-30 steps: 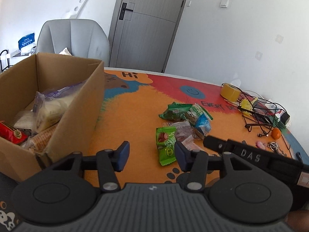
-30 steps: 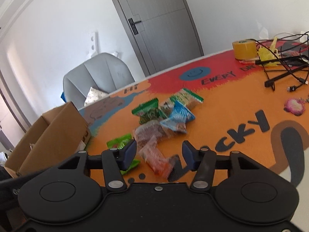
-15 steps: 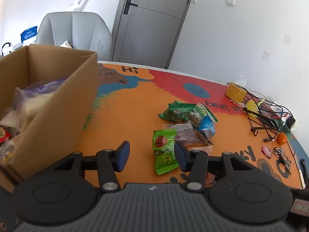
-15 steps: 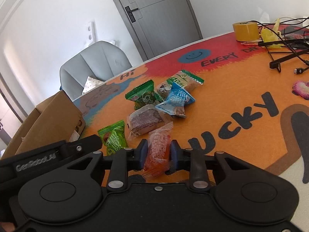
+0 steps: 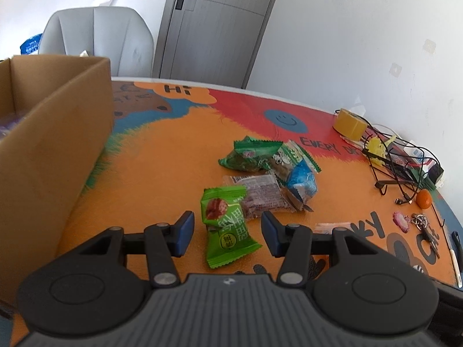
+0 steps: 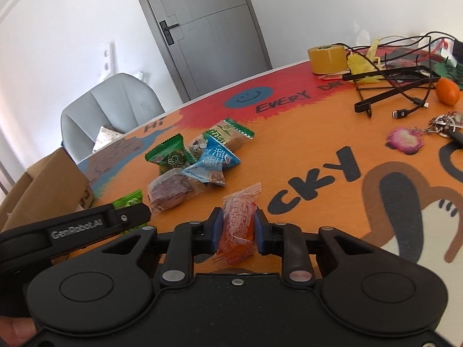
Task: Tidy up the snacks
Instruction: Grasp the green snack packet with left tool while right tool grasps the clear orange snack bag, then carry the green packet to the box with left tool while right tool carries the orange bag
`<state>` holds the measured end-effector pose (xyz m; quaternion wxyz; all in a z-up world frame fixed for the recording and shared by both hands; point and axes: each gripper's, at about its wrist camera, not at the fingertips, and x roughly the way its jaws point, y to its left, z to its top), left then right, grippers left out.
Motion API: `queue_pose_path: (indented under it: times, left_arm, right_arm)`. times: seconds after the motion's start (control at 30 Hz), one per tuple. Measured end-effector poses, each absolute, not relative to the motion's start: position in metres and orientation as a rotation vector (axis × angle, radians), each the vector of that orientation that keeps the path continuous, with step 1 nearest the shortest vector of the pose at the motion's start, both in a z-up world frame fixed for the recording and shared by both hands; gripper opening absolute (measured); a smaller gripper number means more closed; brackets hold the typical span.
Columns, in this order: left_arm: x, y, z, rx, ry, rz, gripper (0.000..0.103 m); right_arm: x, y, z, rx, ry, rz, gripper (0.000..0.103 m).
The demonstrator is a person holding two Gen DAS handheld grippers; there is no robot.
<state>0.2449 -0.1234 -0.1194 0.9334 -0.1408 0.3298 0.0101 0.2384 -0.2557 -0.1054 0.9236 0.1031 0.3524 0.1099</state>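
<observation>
My right gripper [image 6: 238, 227] is shut on an orange snack packet [image 6: 238, 222] just above the table. My left gripper [image 5: 227, 232] is open, with a light green snack packet [image 5: 225, 231] lying on the table between its fingers. Beyond lie a dark purple packet [image 5: 262, 192], a dark green packet [image 5: 249, 156], a blue packet [image 5: 301, 179] and a green-edged beige packet [image 5: 289, 156]. The same pile shows in the right wrist view: purple [image 6: 169, 192], blue [image 6: 215, 160], dark green [image 6: 170, 157]. The cardboard box [image 5: 52, 150] stands at the left, its inside mostly hidden.
A yellow tape roll [image 5: 348, 123], tangled black cables and a stand [image 5: 396, 170], a small orange fruit [image 5: 424, 198], keys with a pink charm [image 6: 405, 140] lie at the table's right. A grey chair [image 5: 95, 40] and a door [image 5: 214, 26] stand behind.
My right gripper has closed on the orange packet and lifted it slightly. My left gripper has moved from the box toward the light green packet, staying open.
</observation>
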Motion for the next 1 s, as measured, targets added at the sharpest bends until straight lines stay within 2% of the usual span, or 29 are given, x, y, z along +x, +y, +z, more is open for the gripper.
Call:
queue_pose_path:
  times: [0.07, 0.2, 0.57, 1.0]
  left_arm:
    - [0.246, -0.122, -0.122, -0.296, 0.686, 0.021, 0.032]
    - [0.244, -0.120, -0.120, -0.295, 0.687, 0.015, 0.027]
    - [0.220, -0.111, -0.107, -0.285, 0.629, 0.030, 0.027]
    - [0.179, -0.097, -0.076, -0.272, 0.528, 0.031, 0.027]
  right_arm:
    - [0.238, -0.251, -0.106, 0.177, 0.722, 0.224, 0.030]
    - [0.235, -0.240, -0.106, 0.106, 0.709, 0.210, 0.032]
    - [0.224, -0.236, -0.100, 0.102, 0.702, 0.199, 0.021]
    - [0.198, -0.224, -0.070, 0.154, 0.612, 0.244, 0.020]
